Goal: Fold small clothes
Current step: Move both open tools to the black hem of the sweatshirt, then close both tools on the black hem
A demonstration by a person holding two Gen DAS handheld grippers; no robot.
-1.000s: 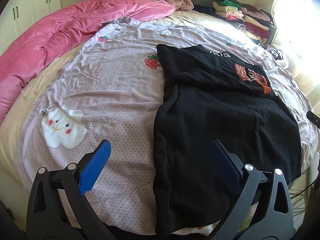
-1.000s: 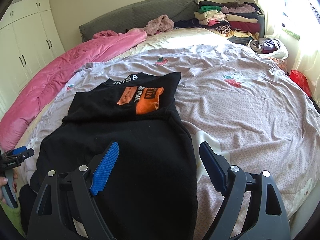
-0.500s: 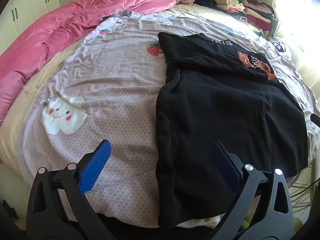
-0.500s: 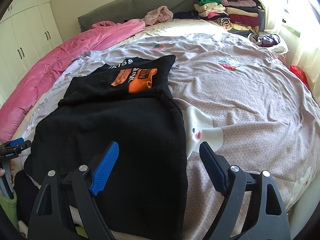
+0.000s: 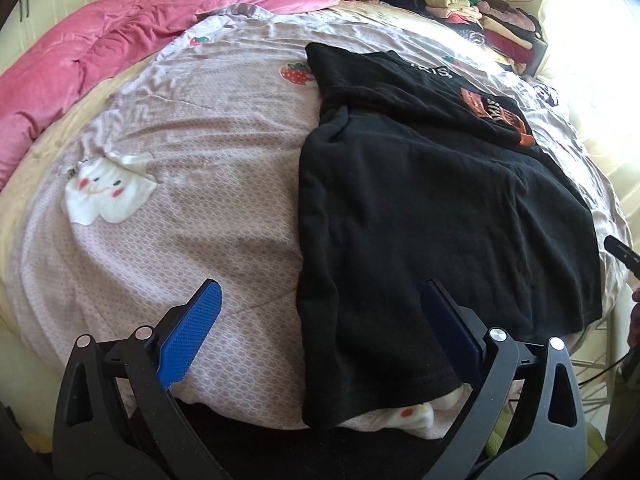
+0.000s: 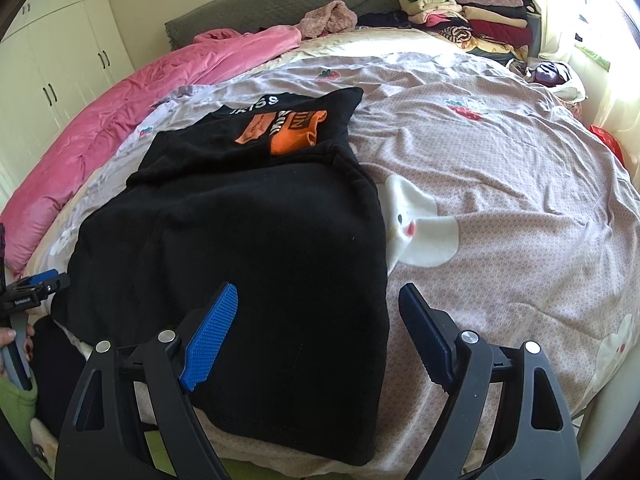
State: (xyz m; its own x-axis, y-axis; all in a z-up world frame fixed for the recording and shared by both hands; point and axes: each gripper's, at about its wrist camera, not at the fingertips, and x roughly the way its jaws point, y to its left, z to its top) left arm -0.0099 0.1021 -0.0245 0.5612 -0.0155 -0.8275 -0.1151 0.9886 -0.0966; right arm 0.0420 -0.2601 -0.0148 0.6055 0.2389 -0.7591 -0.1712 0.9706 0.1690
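A pink quilt [image 5: 120, 40] lies along the bed's far side and stacked clothes [image 6: 472, 20] crowd the corner by the headboard. The black shirt [image 5: 420, 208] lies flat on the lilac bedspread [image 5: 192, 200], hem at the near edge; its white lettering (mirrored, partly folded) cannot be read. Left gripper [image 5: 320, 320] and right gripper [image 6: 318, 330] both gape wide, empty, above the hem.

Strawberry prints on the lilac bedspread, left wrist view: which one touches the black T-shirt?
The red strawberry print beside the black cotton T-shirt at its upper left corner; the smaller strawberry print lies apart, near the pink quilt.
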